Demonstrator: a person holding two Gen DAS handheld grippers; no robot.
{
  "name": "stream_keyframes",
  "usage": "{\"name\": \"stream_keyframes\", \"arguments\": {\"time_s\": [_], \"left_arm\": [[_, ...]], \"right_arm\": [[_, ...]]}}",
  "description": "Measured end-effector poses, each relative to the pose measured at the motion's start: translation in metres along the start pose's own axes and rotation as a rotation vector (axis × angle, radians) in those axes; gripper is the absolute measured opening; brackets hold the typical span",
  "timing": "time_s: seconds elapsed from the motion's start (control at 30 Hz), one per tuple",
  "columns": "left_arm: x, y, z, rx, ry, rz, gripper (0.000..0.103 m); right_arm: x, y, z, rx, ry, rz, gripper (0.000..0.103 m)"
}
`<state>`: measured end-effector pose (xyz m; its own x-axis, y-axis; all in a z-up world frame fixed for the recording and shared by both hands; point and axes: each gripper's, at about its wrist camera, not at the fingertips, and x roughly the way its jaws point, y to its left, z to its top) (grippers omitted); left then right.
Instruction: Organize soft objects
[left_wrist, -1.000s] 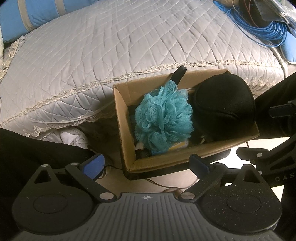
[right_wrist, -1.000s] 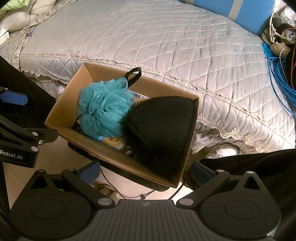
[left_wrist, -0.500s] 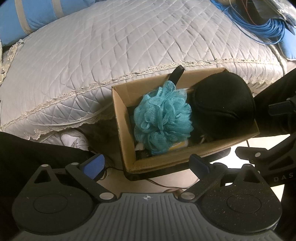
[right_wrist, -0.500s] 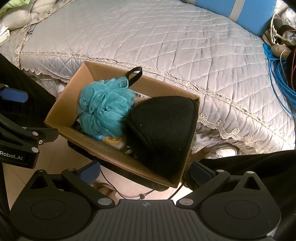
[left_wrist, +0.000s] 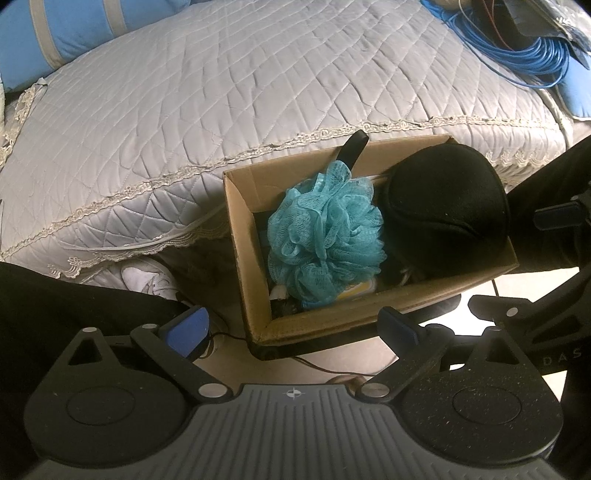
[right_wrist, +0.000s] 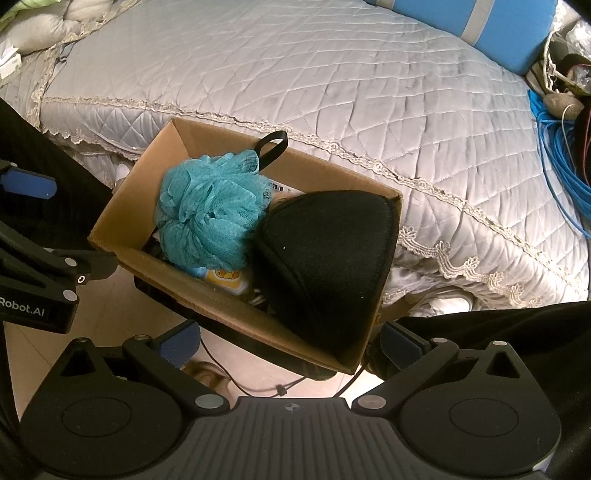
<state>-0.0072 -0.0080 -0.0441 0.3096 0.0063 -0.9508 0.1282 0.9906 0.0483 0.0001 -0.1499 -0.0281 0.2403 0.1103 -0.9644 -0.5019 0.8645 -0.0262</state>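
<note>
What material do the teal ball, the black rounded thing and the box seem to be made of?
Teal ball: gathered plastic-like netting, a bath pouf by its look; the ruffled, see-through mesh shows it. Black rounded thing: soft knit or fleece fabric, matte, with a stitched seam; probably a hat. Box: plain brown cardboard, matte, with raw cut edges and folded corners.

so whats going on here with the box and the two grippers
A person holds a gripper in each hand above an open cardboard box set against a quilted grey bed. The left gripper and right gripper are both open and empty. In the box, a teal mesh bath pouf sits beside a black knit hat, on top of smaller items. Nothing is gripped yet.
</note>
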Motion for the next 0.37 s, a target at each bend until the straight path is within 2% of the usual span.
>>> {"name": "stream_keyframes", "arguments": {"time_s": [0.37], "left_arm": [[-0.0009,-0.0011,-0.0002,0.003,-0.005,-0.005,0.1]], "right_arm": [[0.0,0.0009,-0.0001,-0.001,0.001,-0.001,0.103]]}}
